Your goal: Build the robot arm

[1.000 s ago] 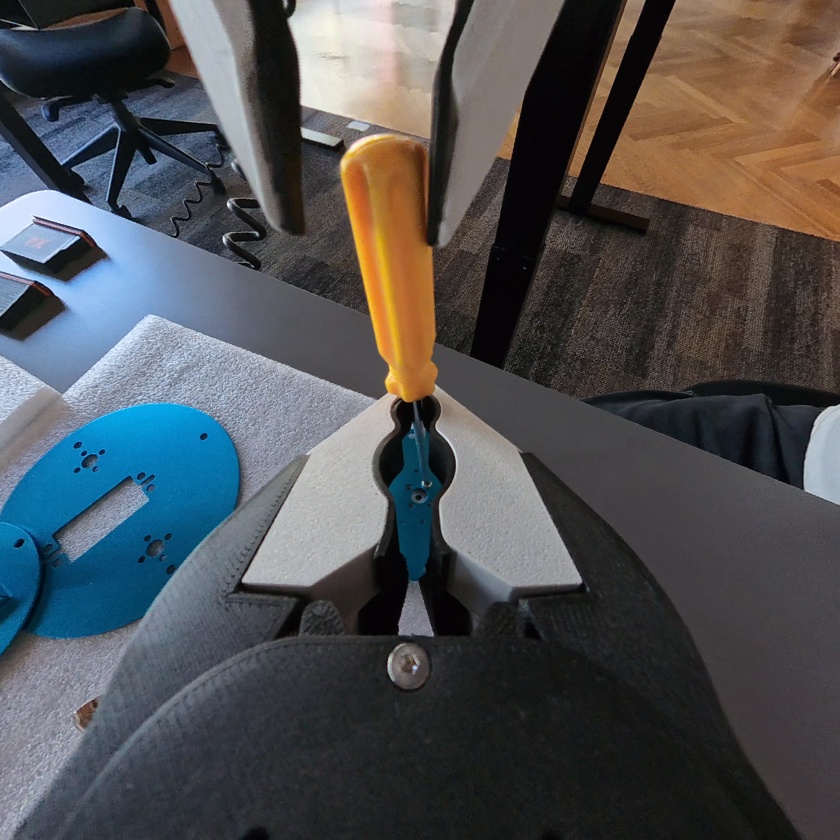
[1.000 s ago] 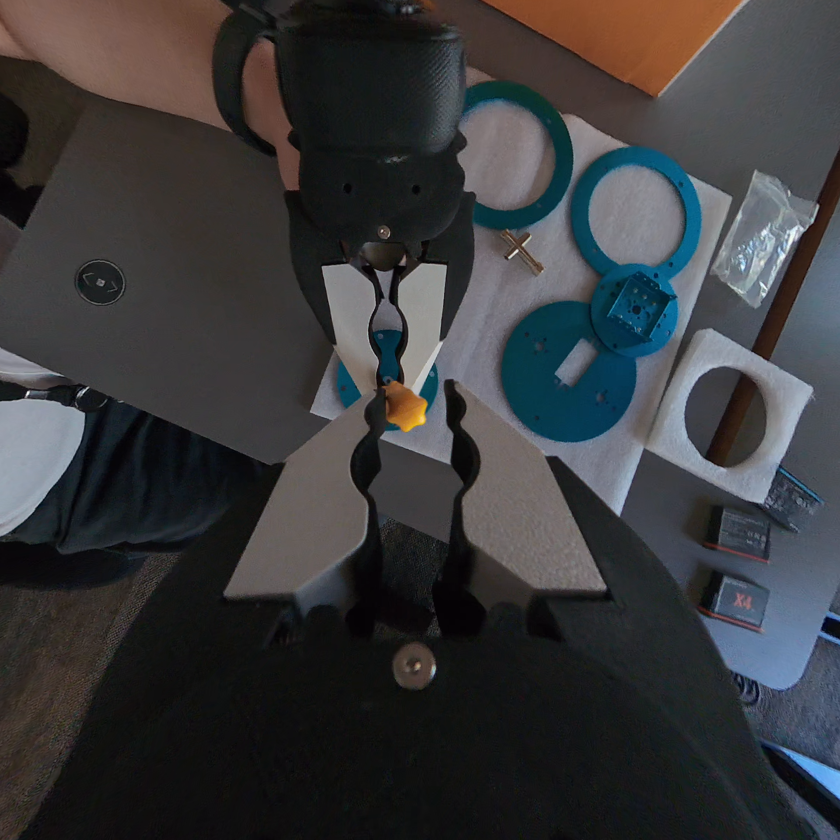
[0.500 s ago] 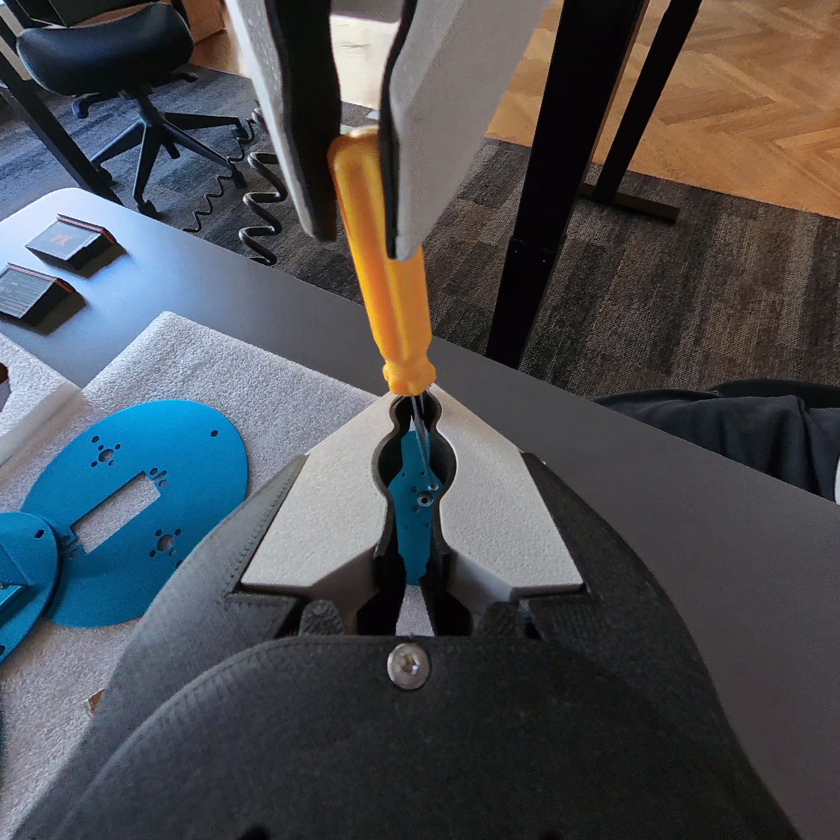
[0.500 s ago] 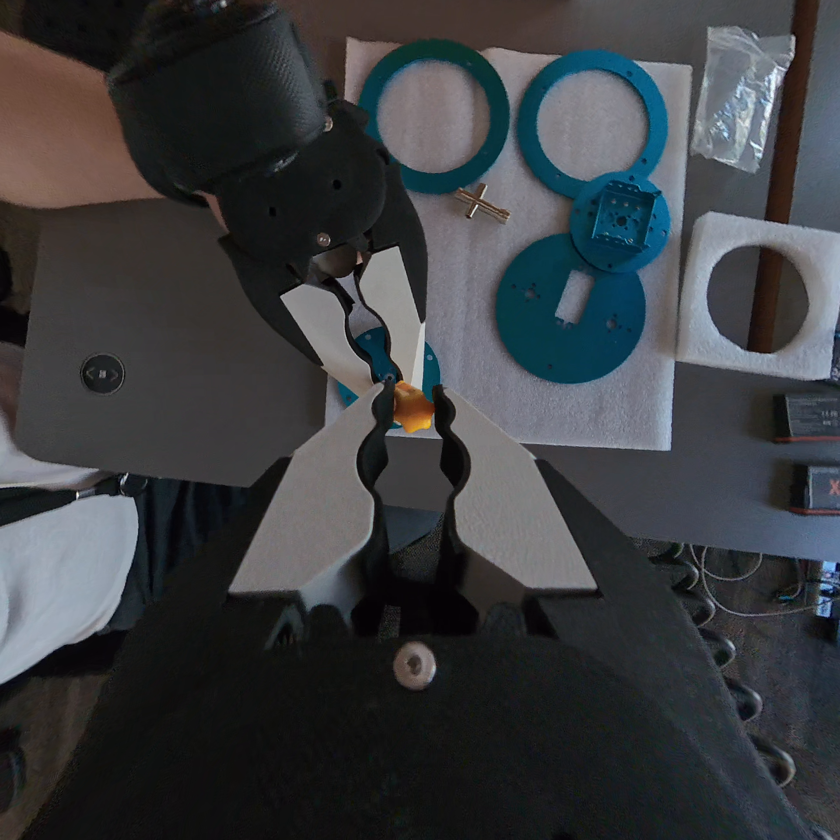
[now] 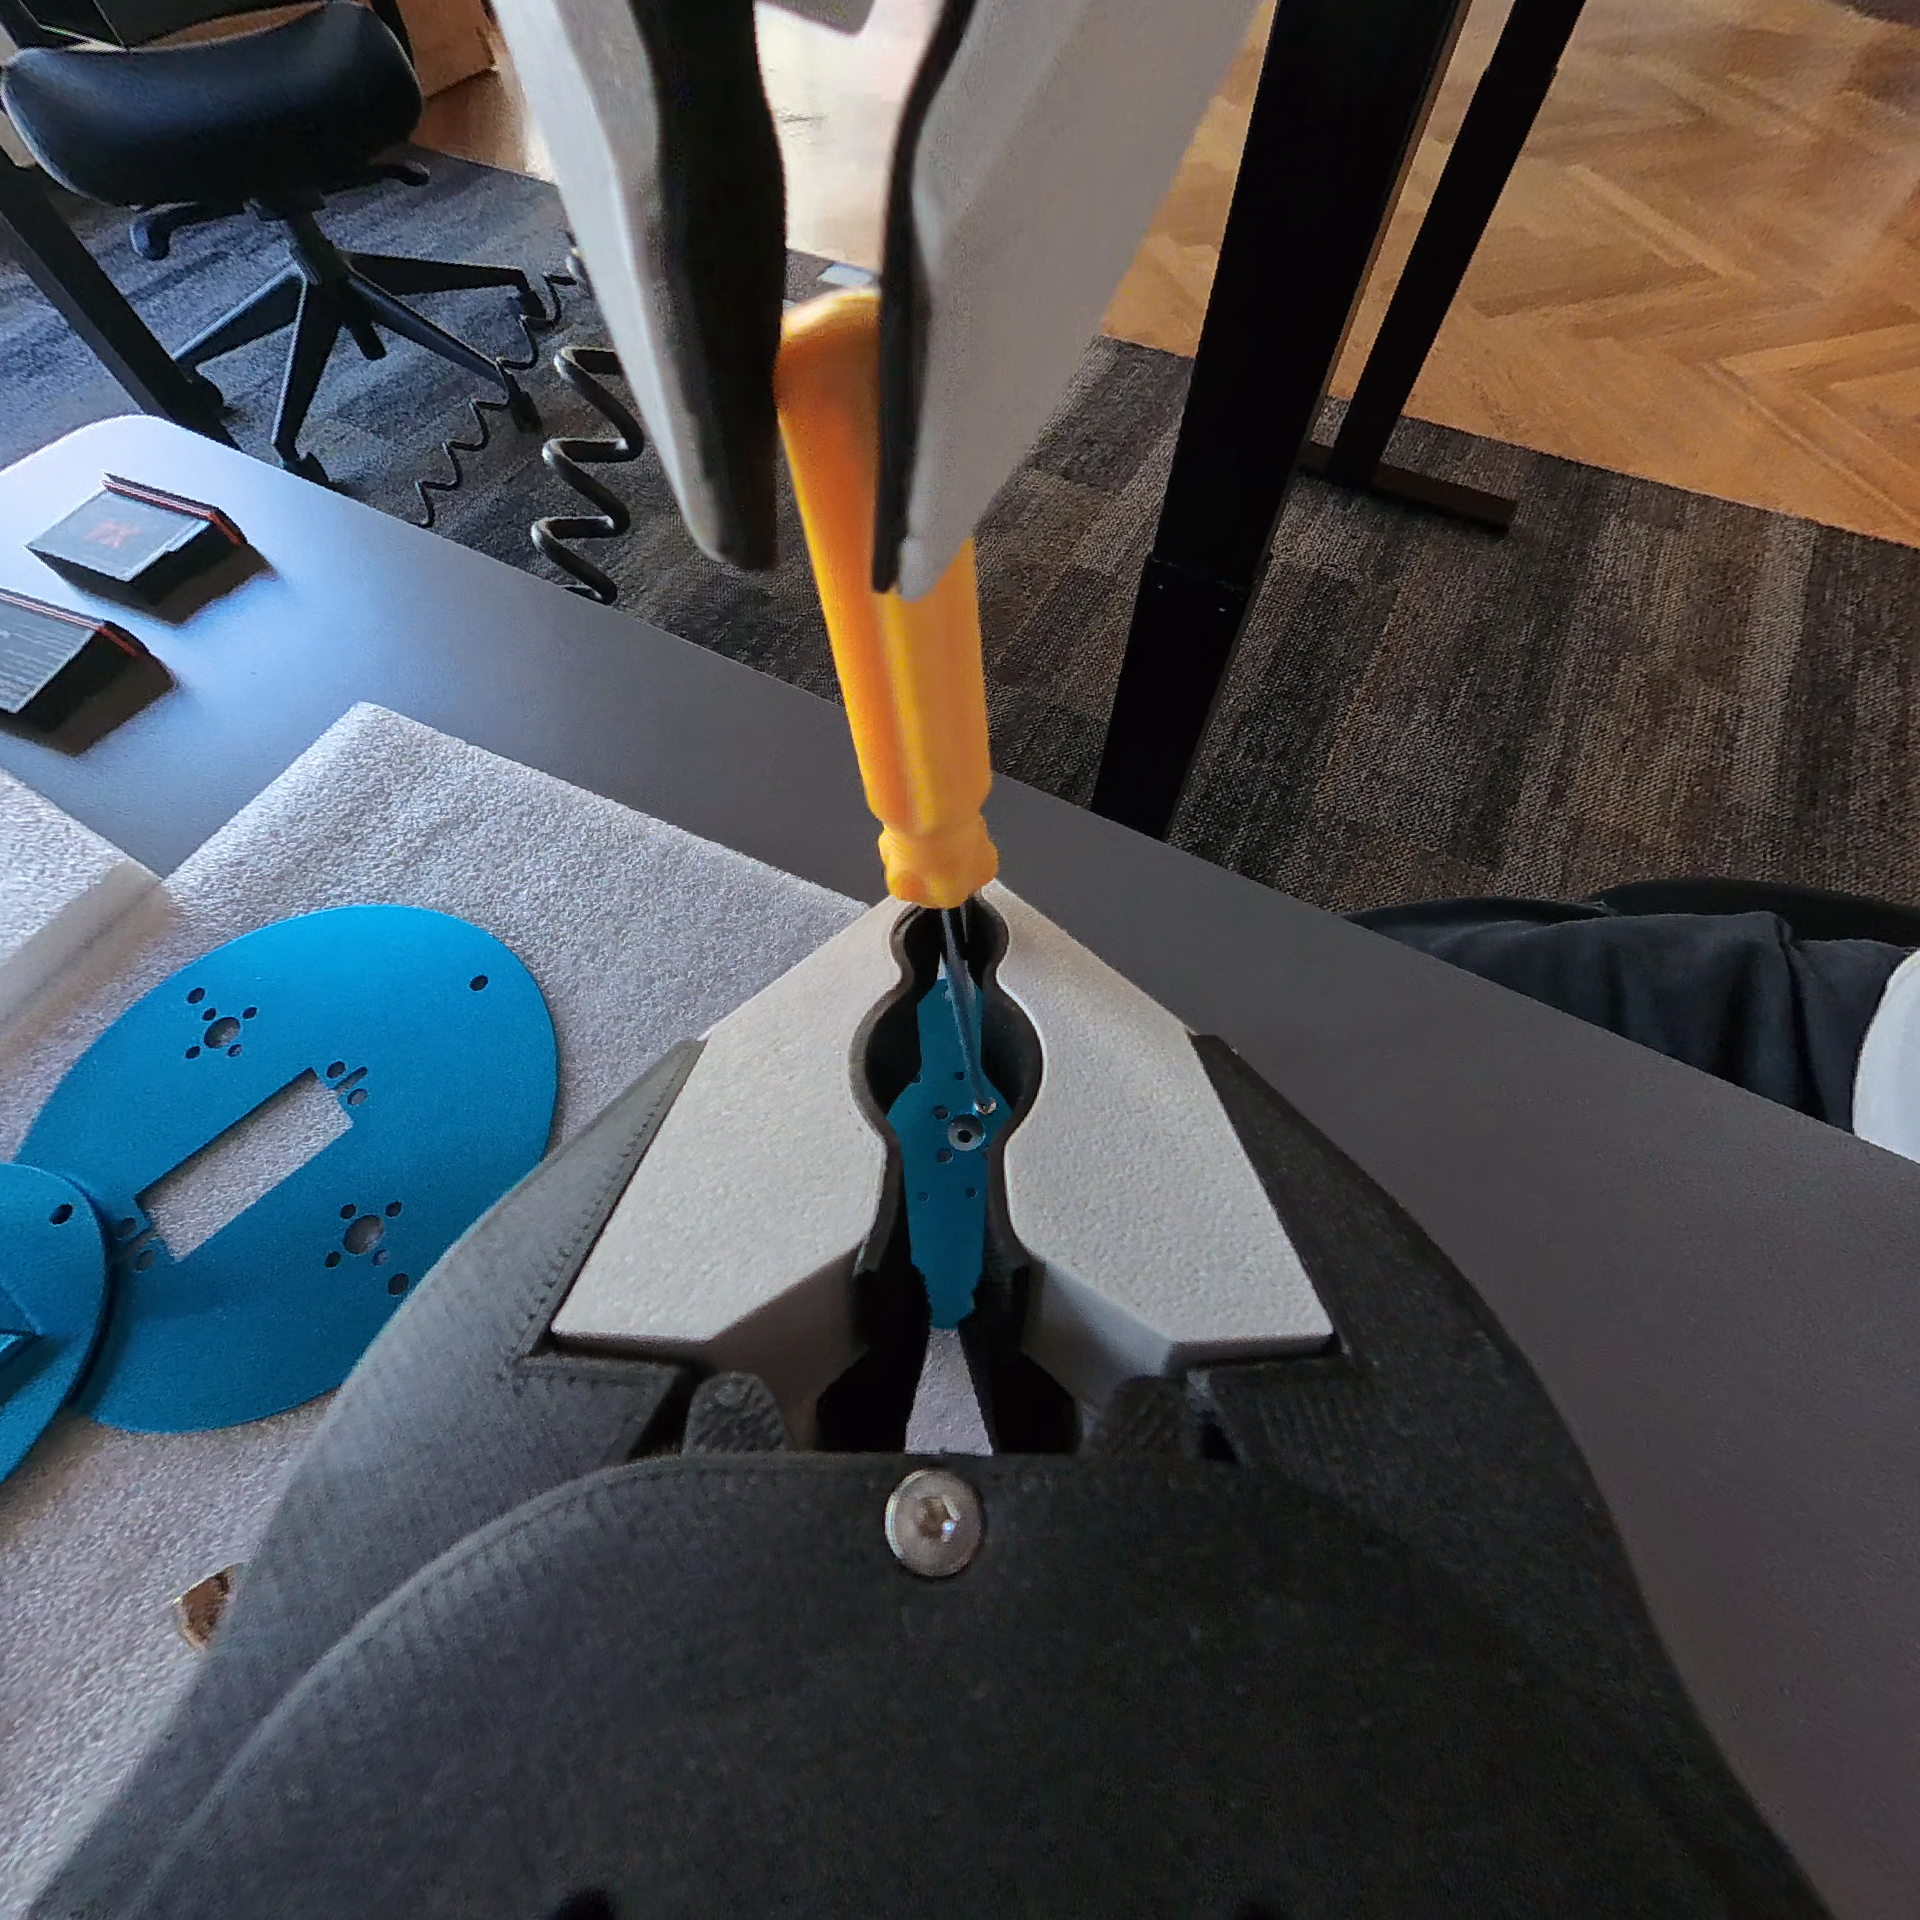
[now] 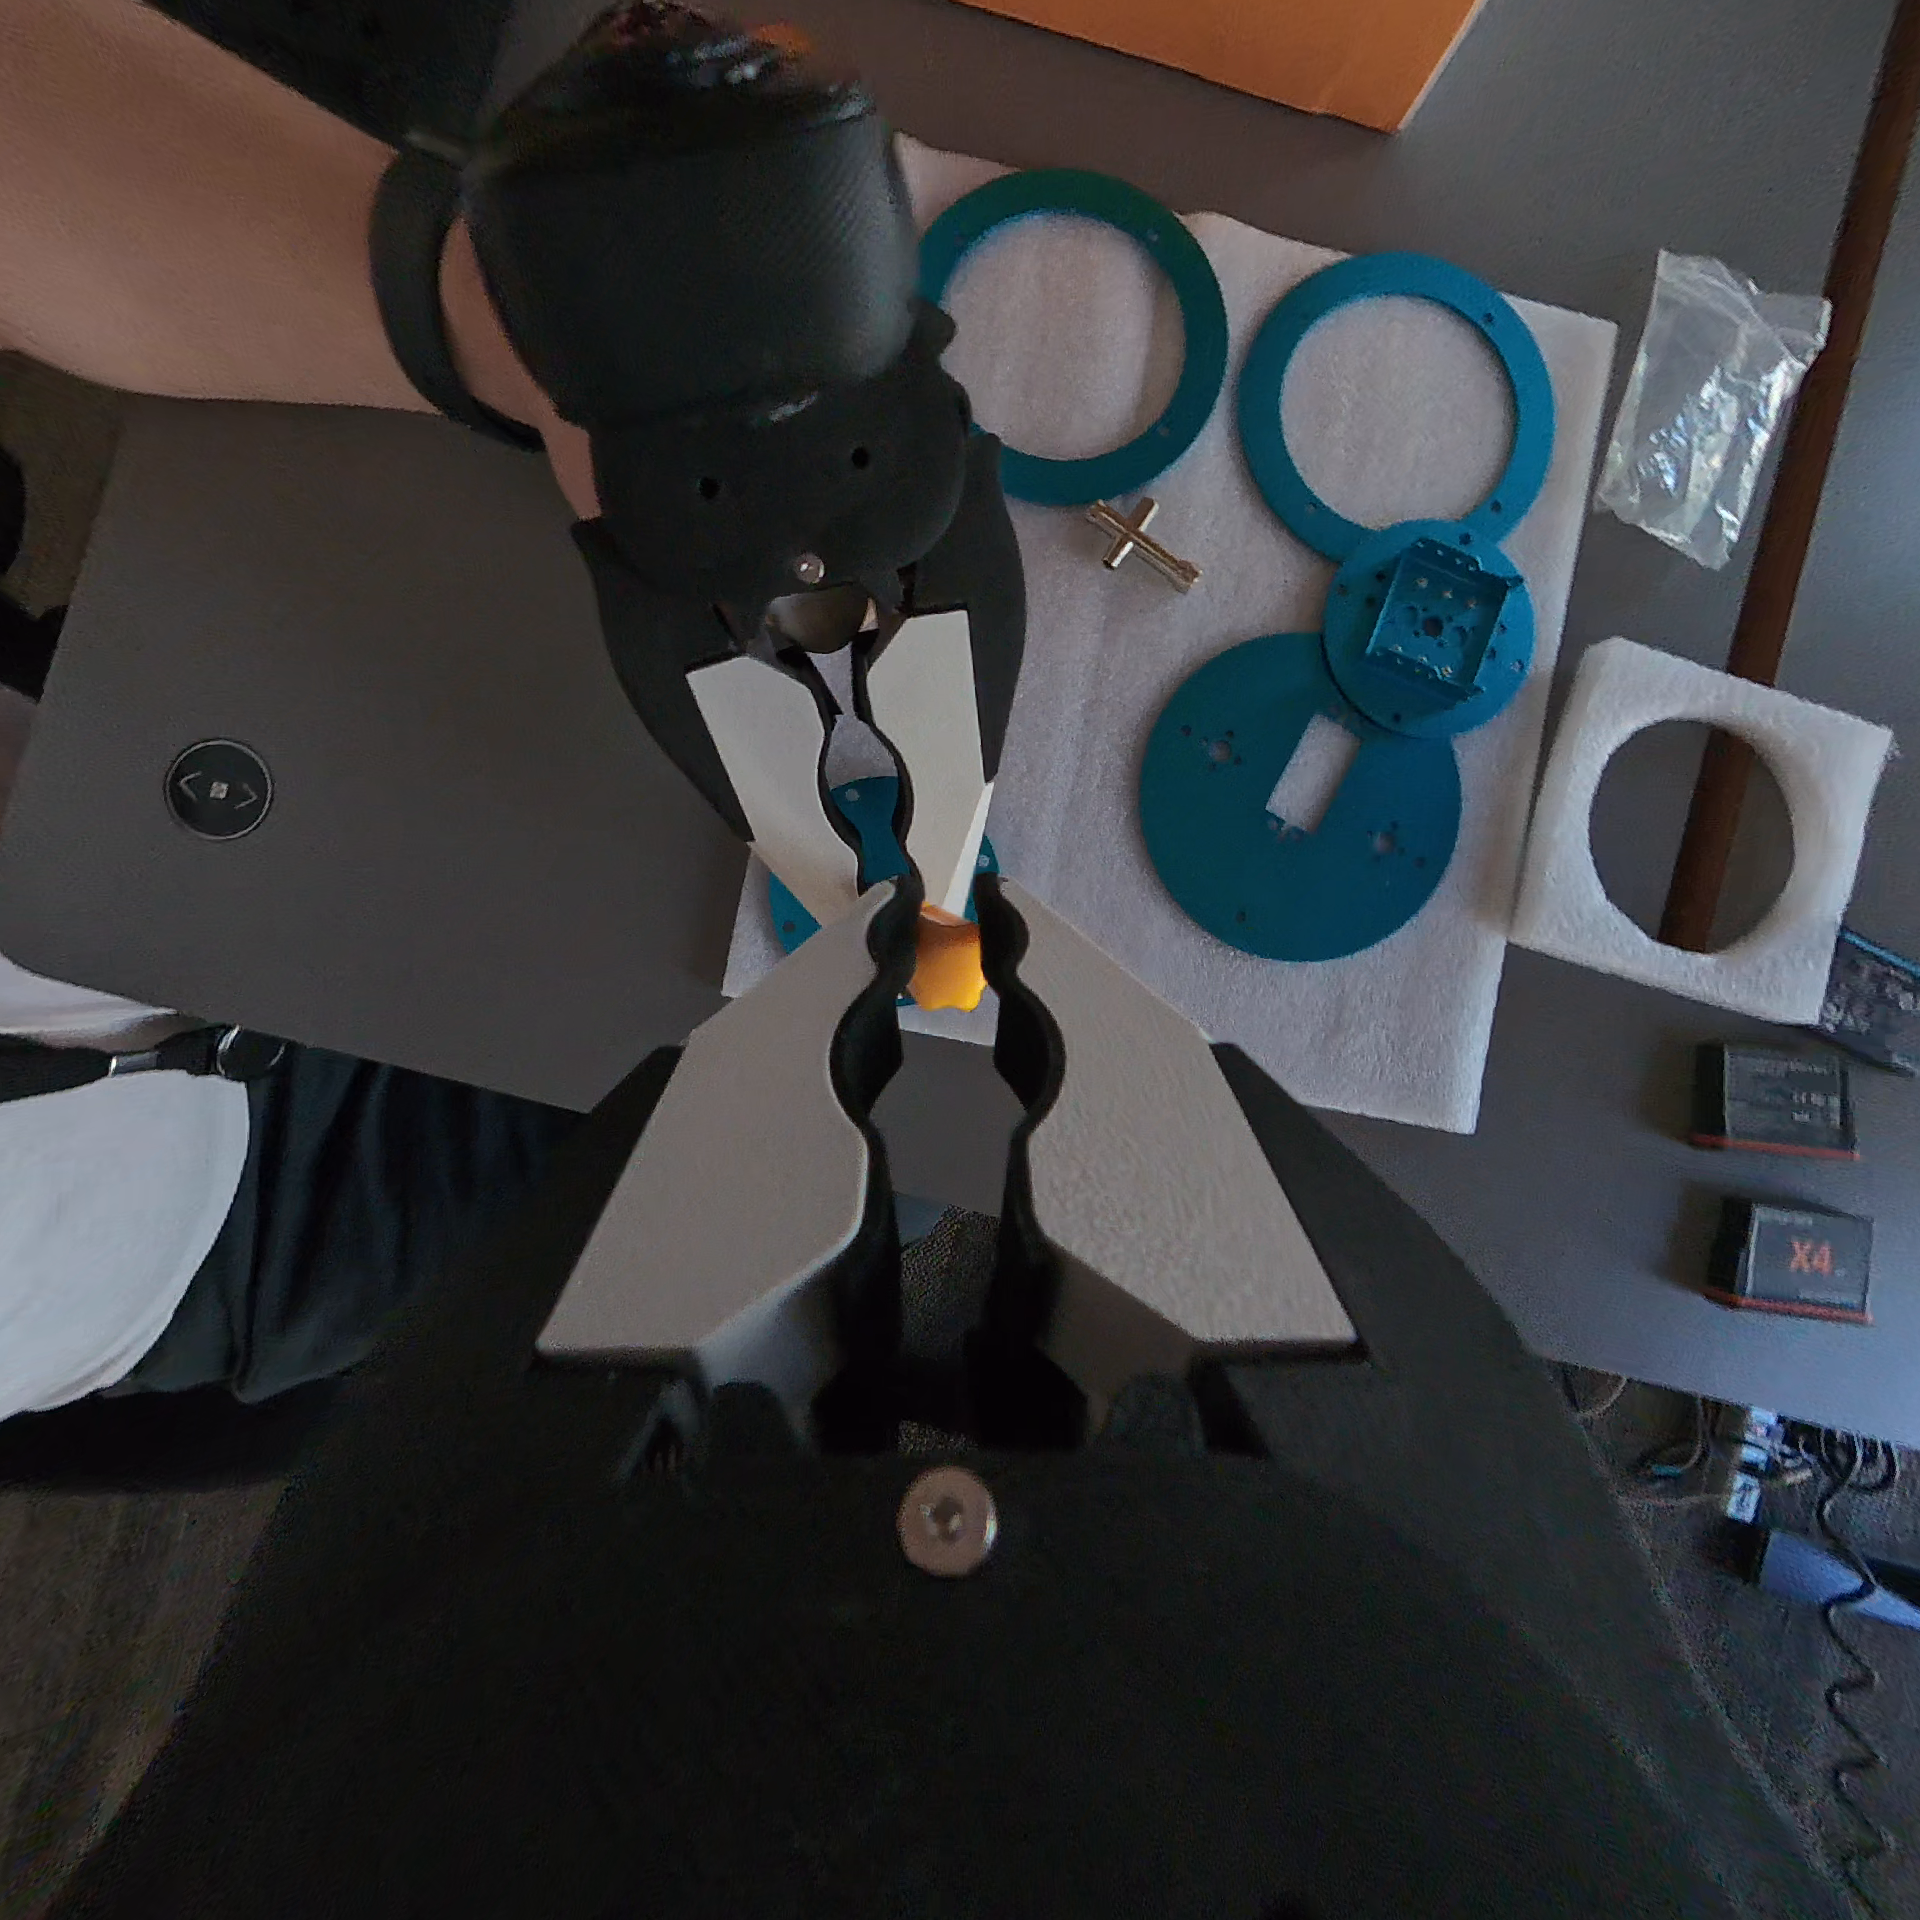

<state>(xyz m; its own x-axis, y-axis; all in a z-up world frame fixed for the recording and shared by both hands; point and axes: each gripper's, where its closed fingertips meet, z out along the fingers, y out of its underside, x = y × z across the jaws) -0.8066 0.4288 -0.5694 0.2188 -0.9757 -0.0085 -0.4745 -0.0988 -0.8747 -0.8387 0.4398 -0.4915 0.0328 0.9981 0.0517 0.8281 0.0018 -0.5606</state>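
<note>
**Left wrist view: small blue plate pinched, screwdriver tip on its screw**

Left wrist view first: the left gripper point(image 5: 951, 935) is pressed together on a small blue plate point(image 5: 943, 1174) standing edge-up between its fingers, over the near edge of the grey table point(image 5: 1558, 1299). An orange-handled screwdriver point(image 5: 909, 707) comes down from above, slightly tilted, and its thin shaft meets a small screw point(image 5: 982, 1108) on the plate's face. The right gripper point(image 5: 821, 551) pinches the upper part of the handle between its grey fingers point(image 5: 1039, 208).

From the right wrist view you're looking straight down the tool: the orange butt of the screwdriver point(image 6: 943, 966) sits squeezed between the right gripper's tips point(image 6: 940, 940), and the left gripper point(image 6: 904, 883) points up at it from below, with a bare forearm point(image 6: 208, 229) behind it.

Stuff nearby, all on a white foam sheet point(image 6: 1403, 987): a big blue disc with a rectangular cutout point(image 6: 1299, 800), a smaller blue disc carrying a square bracket point(image 6: 1429, 634) overlapping its edge, two blue rings point(image 6: 1070, 338) point(image 6: 1397, 400), and a small metal cross wrench point(image 6: 1141, 545). A closed grey laptop point(image 6: 364, 727) lies to the left of the sheet, a white foam square with a round hole point(image 6: 1704, 831) to the right, plus a clear plastic bag point(image 6: 1704, 405) and two small black boxes point(image 6: 1792, 1262).
</note>
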